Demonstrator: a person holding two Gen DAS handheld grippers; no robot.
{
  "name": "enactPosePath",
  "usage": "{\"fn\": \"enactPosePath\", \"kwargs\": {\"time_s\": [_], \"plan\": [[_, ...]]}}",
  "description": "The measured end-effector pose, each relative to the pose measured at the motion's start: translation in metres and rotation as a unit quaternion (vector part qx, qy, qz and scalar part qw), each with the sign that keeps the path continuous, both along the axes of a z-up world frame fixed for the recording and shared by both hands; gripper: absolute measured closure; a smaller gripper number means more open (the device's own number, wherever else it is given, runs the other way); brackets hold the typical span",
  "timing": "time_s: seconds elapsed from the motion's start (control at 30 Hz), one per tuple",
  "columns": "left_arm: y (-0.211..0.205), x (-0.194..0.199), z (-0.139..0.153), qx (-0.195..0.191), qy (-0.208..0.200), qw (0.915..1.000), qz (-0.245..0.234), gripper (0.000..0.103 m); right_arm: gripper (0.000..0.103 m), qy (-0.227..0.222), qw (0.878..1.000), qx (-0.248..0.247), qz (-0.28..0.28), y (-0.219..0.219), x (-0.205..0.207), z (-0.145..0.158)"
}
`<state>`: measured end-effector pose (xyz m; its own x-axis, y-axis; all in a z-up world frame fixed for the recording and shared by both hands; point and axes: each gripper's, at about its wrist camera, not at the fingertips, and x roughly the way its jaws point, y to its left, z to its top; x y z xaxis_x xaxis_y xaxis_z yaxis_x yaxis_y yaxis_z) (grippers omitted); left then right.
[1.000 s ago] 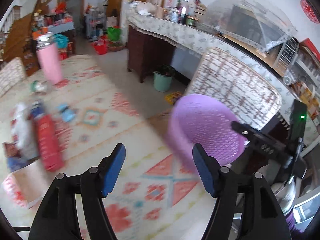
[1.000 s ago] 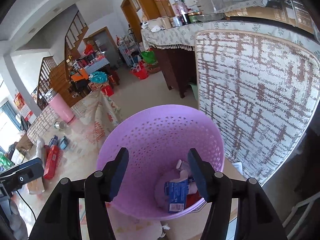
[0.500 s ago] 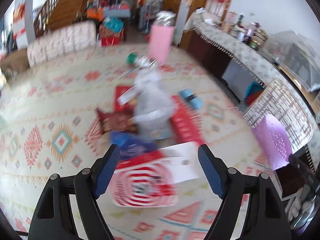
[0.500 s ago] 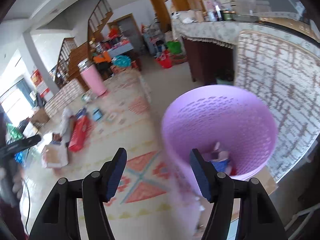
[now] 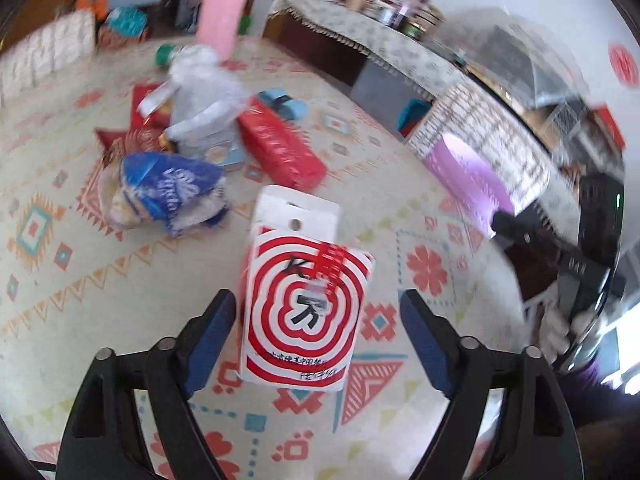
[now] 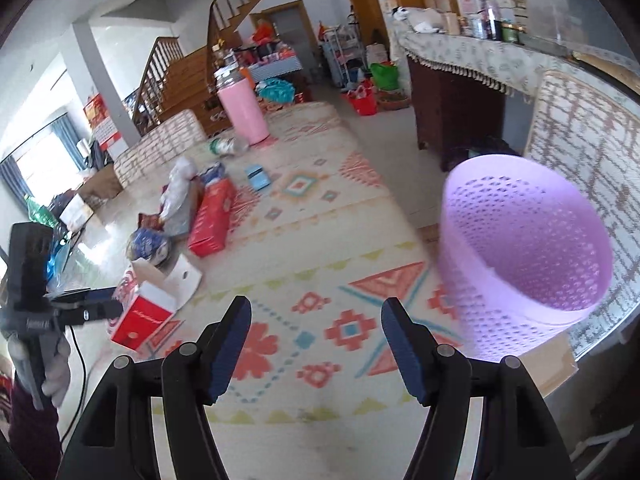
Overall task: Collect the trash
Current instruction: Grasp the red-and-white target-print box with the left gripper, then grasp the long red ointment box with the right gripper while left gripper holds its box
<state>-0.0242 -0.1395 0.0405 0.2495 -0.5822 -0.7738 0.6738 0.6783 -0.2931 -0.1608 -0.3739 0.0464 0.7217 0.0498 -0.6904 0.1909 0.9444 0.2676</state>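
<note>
A red-and-white swirl-patterned box (image 5: 304, 300) stands on the patterned rug, its flap open. My left gripper (image 5: 316, 320) straddles it with the jaws opening; neither pad presses on the box. Behind it lies more trash: a blue bag (image 5: 168, 192), a long red box (image 5: 280, 148), a clear plastic bag (image 5: 204, 92) and a small blue box (image 5: 282, 104). The purple mesh basket (image 6: 524, 248) stands at the right of the right wrist view. My right gripper (image 6: 316, 316) hovers over the rug, jaws opening, with nothing between them.
A tall pink container (image 6: 242, 112) and a green-capped bottle (image 6: 224, 146) sit at the rug's far end. A chair with a woven cover (image 6: 580, 152) stands behind the basket. A cloth-covered sideboard (image 6: 460, 60) lines the right wall, and stairs (image 6: 180, 76) rise at the back.
The left gripper swung from the basket to the trash pile and closed in on the swirl box, jaws widening. The right gripper turned left off the basket, which now sits at the right.
</note>
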Motion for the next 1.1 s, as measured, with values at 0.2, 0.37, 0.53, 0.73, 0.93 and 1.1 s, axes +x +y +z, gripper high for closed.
{"fn": "enactPosePath", "kwargs": {"time_s": [0.2, 0.37, 0.53, 0.73, 0.93, 1.1], "plan": [[-0.025, -0.023, -0.01, 0.069, -0.07, 0.9952, -0.005, 0.017, 0.031, 0.011, 1.0, -0.003, 0.024, 0.028, 0.014, -0.006], [-0.015, -0.01, -0.02, 0.103, -0.067, 0.9894, 0.078, 0.043, 0.031, 0.016, 0.999, -0.011, 0.039, 0.042, 0.023, -0.006], [0.016, -0.017, -0.004, 0.064, -0.059, 0.988, 0.127, 0.044, 0.031, 0.024, 0.998, -0.021, 0.057, 0.053, 0.039, -0.007], [0.042, -0.032, 0.018, 0.053, -0.095, 0.9772, 0.182, 0.044, 0.031, 0.038, 0.995, -0.025, 0.086, 0.073, 0.086, -0.011], [0.066, -0.023, 0.008, 0.053, -0.077, 0.9731, 0.211, 0.043, 0.031, 0.066, 0.992, -0.051, 0.094, 0.096, 0.161, -0.024], [0.072, -0.01, -0.002, 0.052, -0.055, 0.9726, 0.22, 0.042, 0.031, 0.089, 0.989, -0.076, 0.091, 0.108, 0.207, -0.037]]}}
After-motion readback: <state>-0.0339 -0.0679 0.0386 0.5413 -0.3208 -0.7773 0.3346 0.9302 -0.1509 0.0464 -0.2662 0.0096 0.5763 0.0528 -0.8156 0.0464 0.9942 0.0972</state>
